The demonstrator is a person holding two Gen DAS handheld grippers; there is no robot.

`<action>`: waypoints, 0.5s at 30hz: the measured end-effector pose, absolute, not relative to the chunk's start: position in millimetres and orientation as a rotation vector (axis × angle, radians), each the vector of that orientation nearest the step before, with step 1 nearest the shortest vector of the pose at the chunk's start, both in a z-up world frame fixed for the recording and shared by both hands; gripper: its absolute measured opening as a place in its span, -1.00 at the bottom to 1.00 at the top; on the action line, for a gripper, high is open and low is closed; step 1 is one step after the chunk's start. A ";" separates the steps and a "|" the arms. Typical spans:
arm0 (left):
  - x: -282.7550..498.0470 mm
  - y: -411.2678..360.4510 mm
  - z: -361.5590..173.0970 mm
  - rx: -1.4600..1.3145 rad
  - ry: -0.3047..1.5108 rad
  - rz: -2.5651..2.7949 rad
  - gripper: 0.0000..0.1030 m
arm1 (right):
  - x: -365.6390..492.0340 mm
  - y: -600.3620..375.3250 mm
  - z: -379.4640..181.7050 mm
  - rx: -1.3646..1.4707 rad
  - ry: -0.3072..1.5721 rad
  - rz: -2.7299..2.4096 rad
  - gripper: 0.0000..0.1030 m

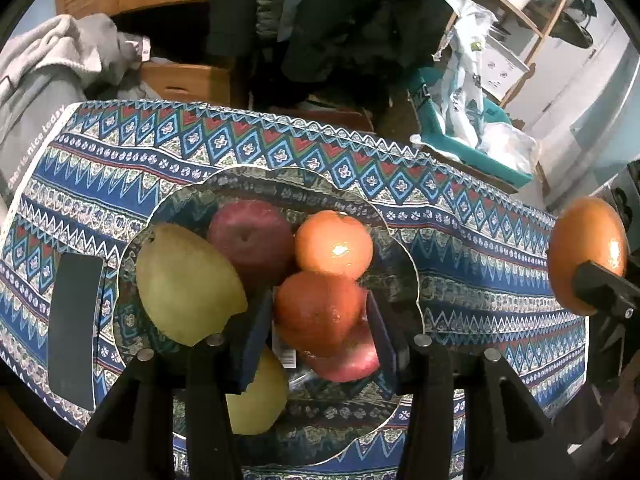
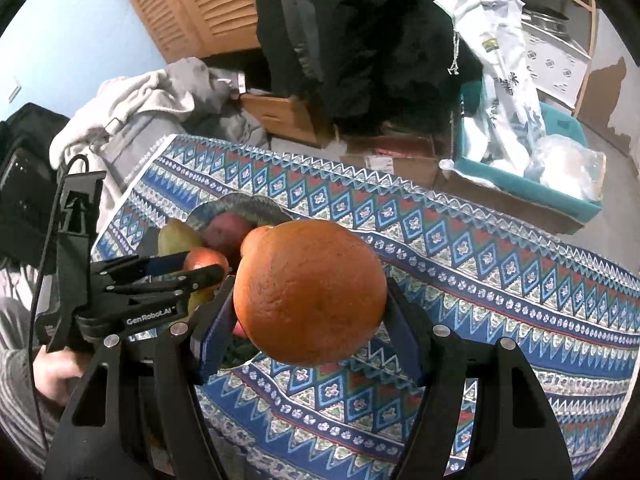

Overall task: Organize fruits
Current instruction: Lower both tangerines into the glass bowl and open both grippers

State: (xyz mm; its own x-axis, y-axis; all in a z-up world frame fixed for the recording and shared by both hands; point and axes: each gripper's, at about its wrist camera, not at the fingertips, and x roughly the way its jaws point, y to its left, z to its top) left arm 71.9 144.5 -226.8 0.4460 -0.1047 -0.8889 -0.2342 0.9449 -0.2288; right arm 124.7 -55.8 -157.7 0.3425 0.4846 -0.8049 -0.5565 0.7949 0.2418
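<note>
A glass plate (image 1: 404, 248) on the patterned tablecloth holds two green pears (image 1: 184, 280), two red apples (image 1: 252, 236) and two oranges. My left gripper (image 1: 318, 316) is over the plate with its pads (image 1: 256, 336) against the near orange (image 1: 316, 312). The far orange (image 1: 334, 244) lies behind it. My right gripper (image 2: 308, 312) is shut on a large orange (image 2: 310, 292) and holds it above the cloth, right of the plate (image 2: 240, 204). That orange shows at the right edge of the left wrist view (image 1: 586, 252). The left gripper shows in the right wrist view (image 2: 200, 268).
A dark phone (image 1: 74, 328) lies on the cloth left of the plate. Beyond the table's far edge are grey clothes (image 1: 60, 56), cardboard boxes (image 1: 188, 80), a teal bin (image 2: 528, 184) with plastic bags, dark hanging coats and a wooden shelf.
</note>
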 end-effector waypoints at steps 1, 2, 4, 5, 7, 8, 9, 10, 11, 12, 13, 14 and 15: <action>71.8 145.8 -225.9 -0.342 1.108 0.087 0.02 | 124.6 -54.8 -157.7 -0.081 1.017 0.679 0.36; 71.1 147.2 -224.9 -0.347 1.107 0.086 0.10 | 124.6 -54.0 -157.8 -0.082 1.017 0.682 0.36; 69.8 148.4 -222.9 -0.362 1.110 0.076 0.25 | 124.0 -51.7 -157.7 -0.085 1.016 0.684 0.36; 68.8 148.5 -221.9 -0.364 1.109 0.077 0.25 | 123.9 -50.7 -157.6 -0.085 1.016 0.685 0.36; 65.9 147.7 -219.1 -0.357 1.109 0.077 0.25 | 122.9 -48.7 -157.3 -0.087 1.015 0.688 0.36; 64.6 147.3 -217.4 -0.356 1.110 0.074 0.25 | 122.4 -47.3 -156.9 -0.089 1.014 0.689 0.36; 62.9 146.7 -215.4 -0.359 1.110 0.068 0.25 | 122.1 -46.3 -156.5 -0.089 1.013 0.690 0.36; 60.8 146.4 -212.4 -0.363 1.108 0.061 0.25 | 121.9 -45.5 -156.3 -0.089 1.012 0.692 0.36; 59.1 146.2 -209.5 -0.366 1.104 0.059 0.25 | 121.4 -43.8 -155.8 -0.089 1.011 0.694 0.36; 56.1 146.7 -204.5 -0.371 1.093 0.057 0.25 | 121.2 -42.4 -155.4 -0.089 1.011 0.697 0.36; 54.6 147.3 -200.6 -0.375 1.086 0.055 0.25 | 120.9 -40.5 -155.0 -0.091 1.010 0.699 0.36; 52.5 148.0 -196.7 -0.379 1.079 0.055 0.26 | 120.6 -38.9 -154.6 -0.092 1.009 0.700 0.36; 49.4 149.9 -191.8 -0.387 1.070 0.054 0.26 | 120.5 -37.5 -154.4 -0.092 1.009 0.702 0.36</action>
State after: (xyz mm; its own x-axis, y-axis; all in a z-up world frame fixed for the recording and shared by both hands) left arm 49.4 149.9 -191.8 0.4853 -0.1422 -0.8627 -0.2288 0.9317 -0.2822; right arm 120.5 -37.5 -154.4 0.3354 0.4967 -0.8005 -0.5785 0.7792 0.2411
